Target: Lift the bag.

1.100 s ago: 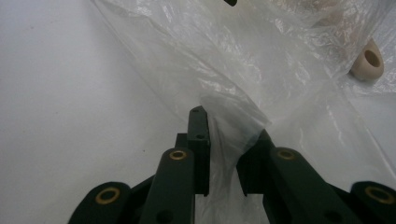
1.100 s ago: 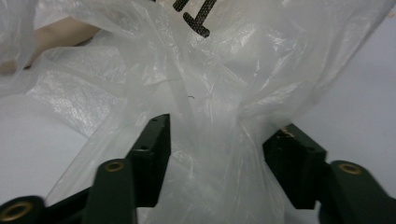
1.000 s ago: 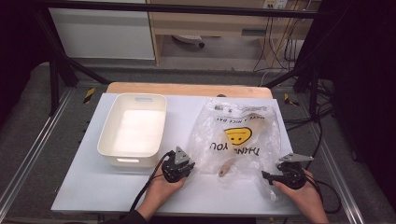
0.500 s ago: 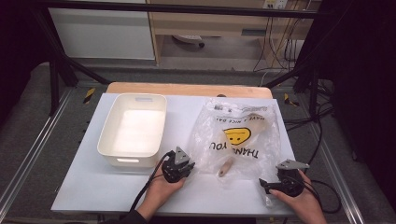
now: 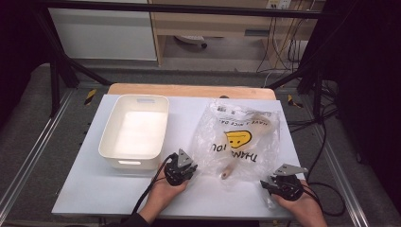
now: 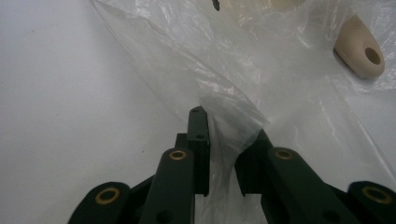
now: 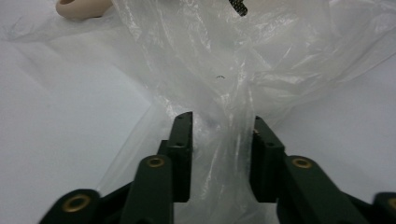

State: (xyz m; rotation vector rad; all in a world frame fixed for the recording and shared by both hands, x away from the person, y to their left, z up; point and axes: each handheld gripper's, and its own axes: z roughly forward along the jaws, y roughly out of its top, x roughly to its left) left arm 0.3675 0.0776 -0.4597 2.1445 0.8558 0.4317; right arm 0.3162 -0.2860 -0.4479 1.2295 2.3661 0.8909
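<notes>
A clear plastic bag (image 5: 241, 139) printed with a yellow smiley lies flat on the white table (image 5: 94, 194). Inside it is a pale wooden utensil, its handle end (image 5: 226, 172) pointing at the near edge. My left gripper (image 5: 179, 168) sits at the bag's near left corner. In the left gripper view its jaws (image 6: 229, 126) stand a little apart, with bag film (image 6: 243, 60) between them and draped over the right jaw; the handle end (image 6: 359, 46) lies beyond. My right gripper (image 5: 283, 184) is at the near right corner, open (image 7: 223, 123) with bunched film (image 7: 243, 56) in the gap.
An empty white plastic tub (image 5: 135, 132) stands on the left half of the table, just beyond the left gripper. A wooden board edge (image 5: 189, 90) runs along the table's far side. Cables hang off the right side.
My right gripper has drawn back toward the near table edge. The left gripper and the bag's main body have stayed put.
</notes>
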